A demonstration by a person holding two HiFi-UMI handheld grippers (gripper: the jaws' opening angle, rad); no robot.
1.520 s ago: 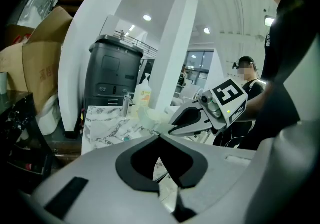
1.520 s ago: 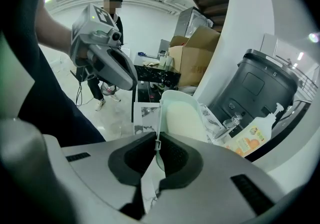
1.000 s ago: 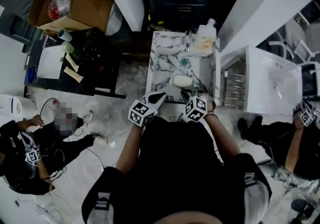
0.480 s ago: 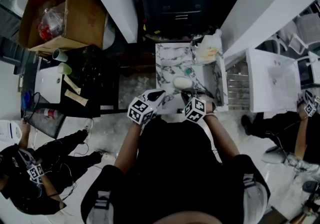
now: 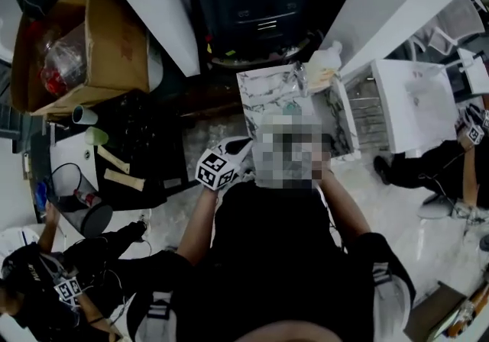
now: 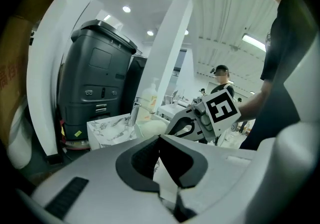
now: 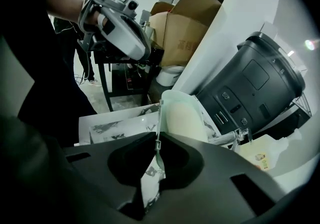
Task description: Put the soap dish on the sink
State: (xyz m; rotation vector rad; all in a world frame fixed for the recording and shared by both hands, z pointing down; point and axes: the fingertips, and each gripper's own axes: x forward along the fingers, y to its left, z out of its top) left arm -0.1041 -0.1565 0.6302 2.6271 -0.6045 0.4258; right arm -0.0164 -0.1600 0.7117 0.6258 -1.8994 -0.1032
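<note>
Above the sink (image 7: pixel 112 120), right gripper (image 7: pixel 157 140) pinches the soap dish (image 7: pixel 182 118) rim, seemingly mid-placing; left gripper (image 6: pixel 160 139) sits closed, empty. Next: level the dish, lower it, release.

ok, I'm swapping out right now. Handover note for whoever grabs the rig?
Grippers: the right claw is shut on the rim of the soap dish. The left claw is shut with nothing in it, close beside the right one.
Things: the soap dish, with a pale bar of soap in it, is held tipped on edge over the marble sink. Contact with the sink can't be told, since the head view is masked there.
Done: dish gripped and at the sink.
Left: level the dish, set it on the sink top, open the right claw, back away.
</note>
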